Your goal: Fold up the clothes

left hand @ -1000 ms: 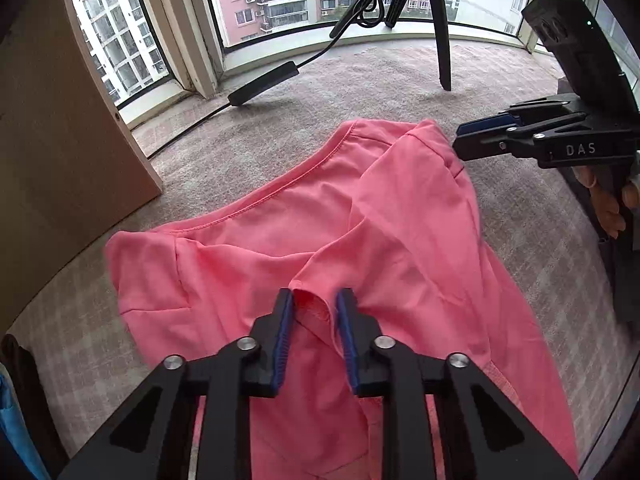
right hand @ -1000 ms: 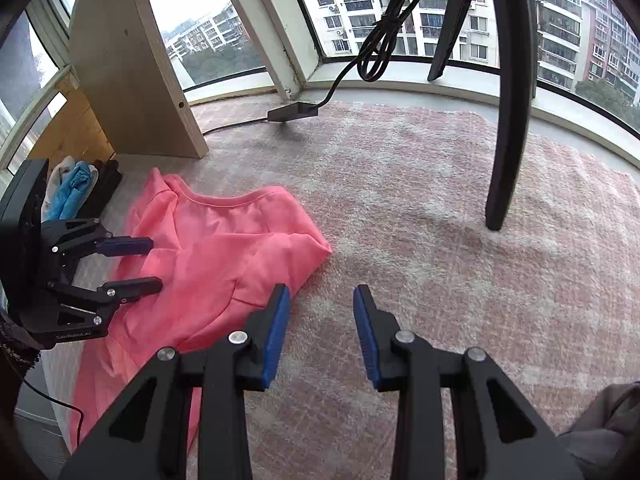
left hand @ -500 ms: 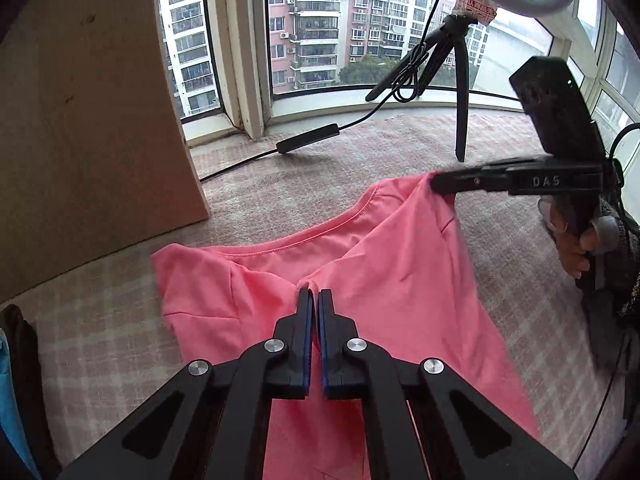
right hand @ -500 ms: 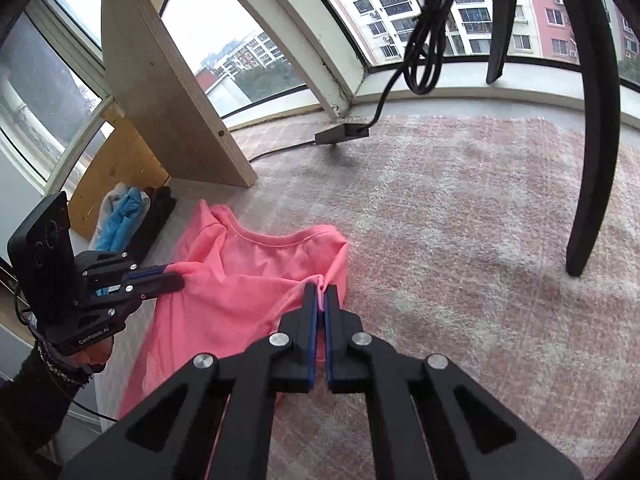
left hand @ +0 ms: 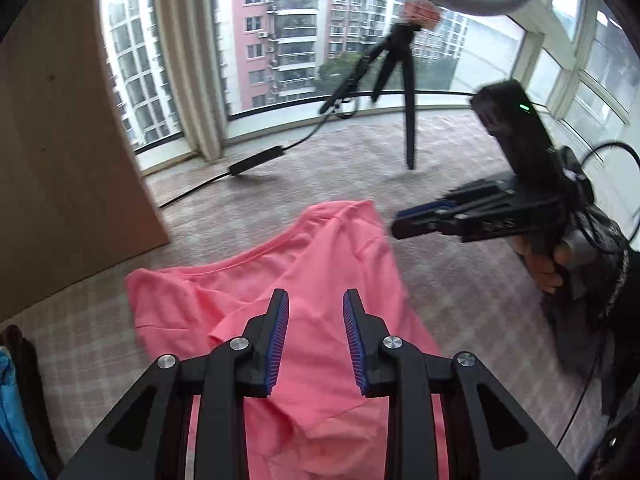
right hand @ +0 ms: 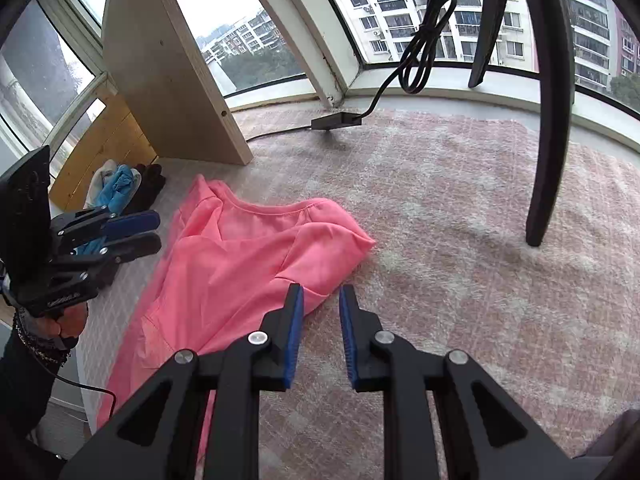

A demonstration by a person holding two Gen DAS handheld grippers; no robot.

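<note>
A: Where does the pink garment [right hand: 240, 264] lie?

B: Flat on the checked rug [right hand: 460, 220], just this side of the wooden panel [right hand: 168, 64], with both shoulder parts turned inward over the body. Its long axis runs from the panel back toward the person.

A: And the jaws?

B: The left gripper [left hand: 316, 336] hovers over the garment's middle, jaws parted, nothing between them. The right gripper [right hand: 320, 320] hangs at the edge farther from the panel, jaws also apart and empty.

A: Which is nearer?

B: The left sits directly over the cloth; the right is just beside the folded corner.
</note>
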